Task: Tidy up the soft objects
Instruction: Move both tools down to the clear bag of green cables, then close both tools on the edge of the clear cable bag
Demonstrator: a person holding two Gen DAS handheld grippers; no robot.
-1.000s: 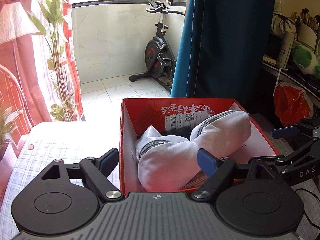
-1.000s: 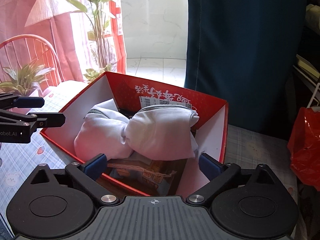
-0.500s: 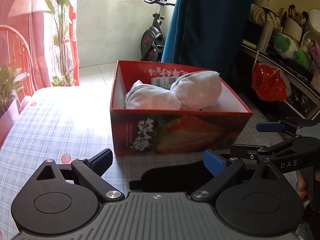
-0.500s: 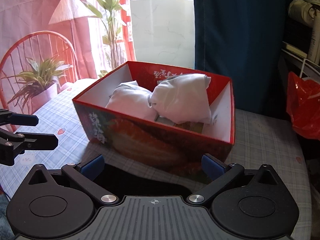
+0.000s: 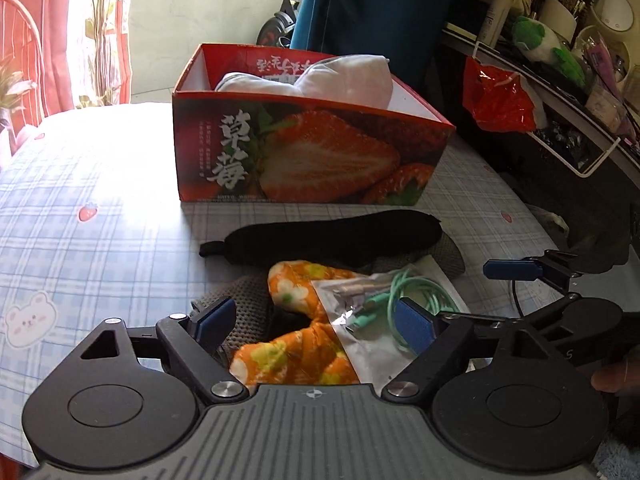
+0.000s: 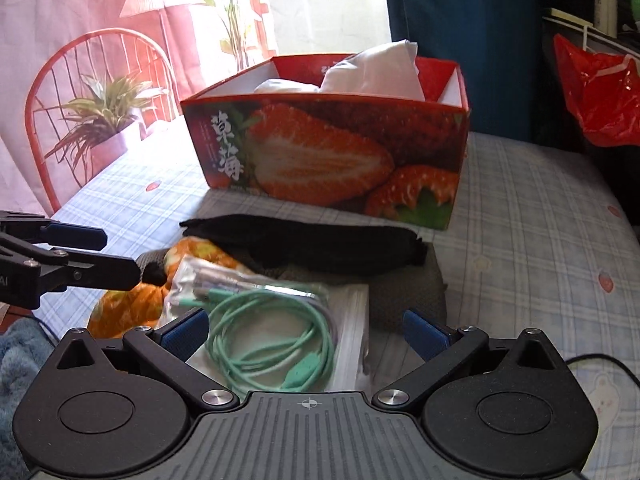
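Note:
A red strawberry box (image 5: 312, 152) stands on the checked tablecloth with white cloth bundles (image 5: 348, 80) inside. In front of it lies a pile: a long black soft piece (image 5: 332, 236), an orange floral cloth (image 5: 296, 352), a grey knitted cloth (image 5: 248, 320) and a clear bag with a green cable (image 5: 384, 308). My left gripper (image 5: 314, 322) hangs just above the orange cloth; its jaws are closing and the pads touch nothing. My right gripper (image 6: 306, 334) stands open over the cable bag (image 6: 272, 332), close beside the left one.
A red plastic bag (image 5: 496, 100) hangs from a cluttered shelf at the right, with a green plush toy (image 5: 540, 44) on it. A red chair (image 6: 96, 80) and a potted plant (image 6: 104, 128) stand left of the table. A blue towel (image 6: 20, 344) lies at the near-left edge.
Both grippers have drawn back from above the box and sunk toward the table. The pile in front of the box has come into view beneath them. The left jaws stand slightly narrower.

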